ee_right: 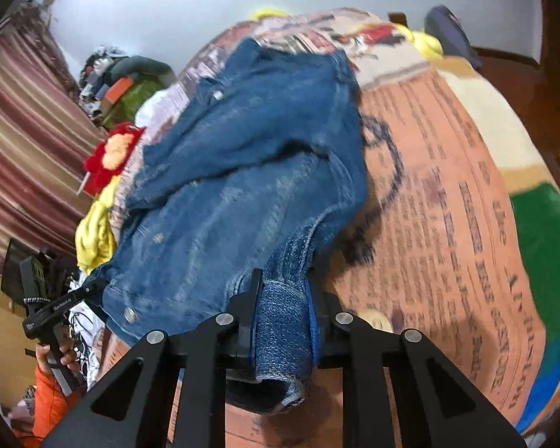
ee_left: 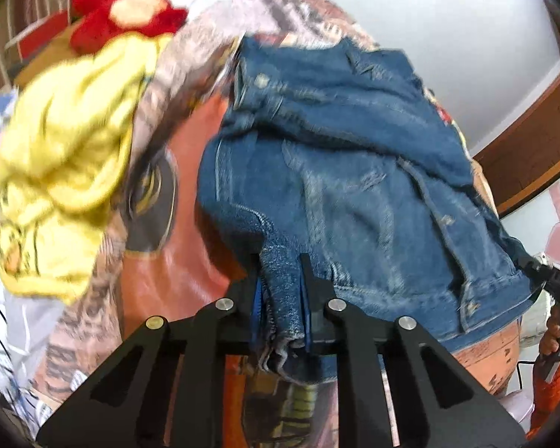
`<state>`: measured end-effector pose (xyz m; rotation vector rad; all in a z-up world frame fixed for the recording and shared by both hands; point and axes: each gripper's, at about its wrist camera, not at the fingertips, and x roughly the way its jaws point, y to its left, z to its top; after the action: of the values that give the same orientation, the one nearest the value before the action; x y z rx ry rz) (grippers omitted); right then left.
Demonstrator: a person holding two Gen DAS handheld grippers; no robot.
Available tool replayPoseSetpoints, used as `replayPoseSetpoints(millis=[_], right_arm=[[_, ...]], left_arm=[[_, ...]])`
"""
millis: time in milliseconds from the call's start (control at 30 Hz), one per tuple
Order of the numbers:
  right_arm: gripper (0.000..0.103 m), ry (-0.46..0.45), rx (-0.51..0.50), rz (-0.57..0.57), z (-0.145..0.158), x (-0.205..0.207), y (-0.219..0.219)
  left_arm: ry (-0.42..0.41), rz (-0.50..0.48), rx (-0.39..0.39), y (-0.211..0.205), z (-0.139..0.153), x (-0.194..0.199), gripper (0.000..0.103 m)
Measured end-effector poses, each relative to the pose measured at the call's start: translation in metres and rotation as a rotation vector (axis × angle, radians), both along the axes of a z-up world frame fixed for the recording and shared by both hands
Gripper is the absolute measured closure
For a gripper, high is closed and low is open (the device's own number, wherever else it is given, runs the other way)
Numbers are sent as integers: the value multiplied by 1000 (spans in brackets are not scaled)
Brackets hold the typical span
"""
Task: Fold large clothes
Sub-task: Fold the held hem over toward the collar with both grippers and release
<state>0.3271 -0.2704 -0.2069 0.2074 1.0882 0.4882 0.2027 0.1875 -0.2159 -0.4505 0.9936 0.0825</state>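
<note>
Left wrist view: left tongs (ee_left: 280, 291) clamp denim jacket (ee_left: 339, 171) hem; right tongs (ee_right: 283, 317) clamp opposite end. Jacket spreads ahead over bedspread (ee_right: 448, 194). Judgement: keep hem taut, move both together.

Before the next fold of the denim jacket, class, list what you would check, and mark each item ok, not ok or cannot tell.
1. Left gripper shut on the denim jacket: ok.
2. Right gripper shut on the jacket's edge: ok.
3. Jacket lying flat and smooth: not ok, it is bunched and creased.
4. Yellow garment apart from the jacket: ok, it lies beside it in the left wrist view.
5. Bare printed blanket beside the jacket to fold onto: ok.
6. Sleeves tucked in: cannot tell.
</note>
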Motion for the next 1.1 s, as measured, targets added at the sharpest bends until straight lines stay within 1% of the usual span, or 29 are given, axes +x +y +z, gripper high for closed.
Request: replayPoseSetpoints(millis=[133,267,433,567,633,733,800,833,1000,1100], right_arm=[[87,-50,34,26,21,16,9],[87,-103,31,52,38,33,22],[87,-196,30,48,68,60,31],[87,-263,22,27,89,91,35],[87,-278,26,12,96,110,39],[87,-299,33,-12,103,139,47],[87,-317,17,-21,105,161,55],[87,-320,8,-25,105,171,59],[87,-301,-10,-60,92,224,71],[87,-267,-25,-83,74,257,77]], left_arm=[[-87,-21,37,-2,33,19,87],[-159,-32,63,2,61,41,87],[-223,-37,94,10,89,67,88],[-276,-19,77,24,104,97,88],[-277,6,84,34,106,116,88],[-264,41,68,49,103,142,88],[-257,65,47,62,101,163,88],[-254,75,48,66,101,173,88],[-245,87,84,72,94,216,88],[-221,91,131,72,81,245,88]])
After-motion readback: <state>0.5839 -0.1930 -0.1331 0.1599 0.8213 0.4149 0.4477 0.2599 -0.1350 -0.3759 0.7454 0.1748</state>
